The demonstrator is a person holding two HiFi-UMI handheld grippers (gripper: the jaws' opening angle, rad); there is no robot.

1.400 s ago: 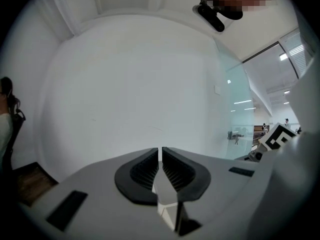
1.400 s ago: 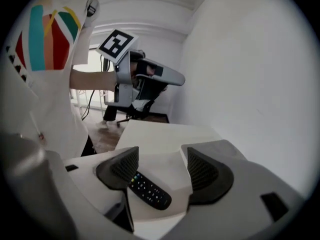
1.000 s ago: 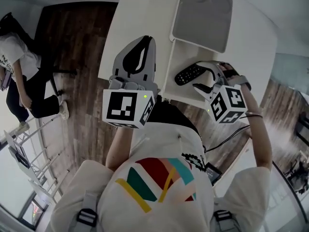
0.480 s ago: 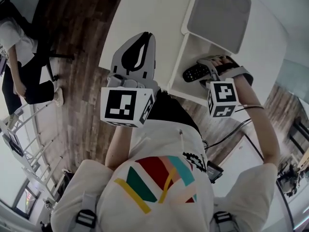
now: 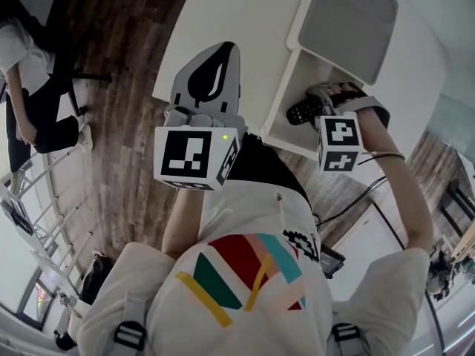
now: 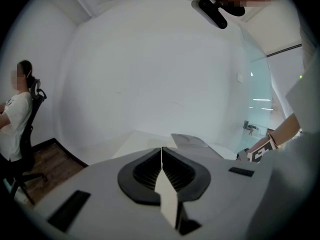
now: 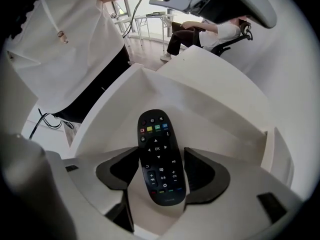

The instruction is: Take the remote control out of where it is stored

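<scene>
A black remote control (image 5: 300,112) (image 7: 159,154) with coloured buttons lies in the open white drawer (image 5: 295,76) (image 7: 210,109) under the table's front edge. My right gripper (image 5: 318,102) (image 7: 160,168) reaches into the drawer, its dark pads pressed against both long sides of the remote's lower half. The buttons face up and the top end sticks out past the jaws. My left gripper (image 5: 225,50) (image 6: 161,151) hovers over the white table (image 5: 230,13) left of the drawer, shut with nothing in it.
A grey mat (image 5: 349,21) lies on the table top above the drawer. A seated person (image 5: 26,65) on an office chair is at the far left on the wooden floor. Cables (image 5: 352,199) run under the table at the right.
My right gripper has gone deeper into the drawer and its jaws have come together on the remote. The left gripper has barely moved.
</scene>
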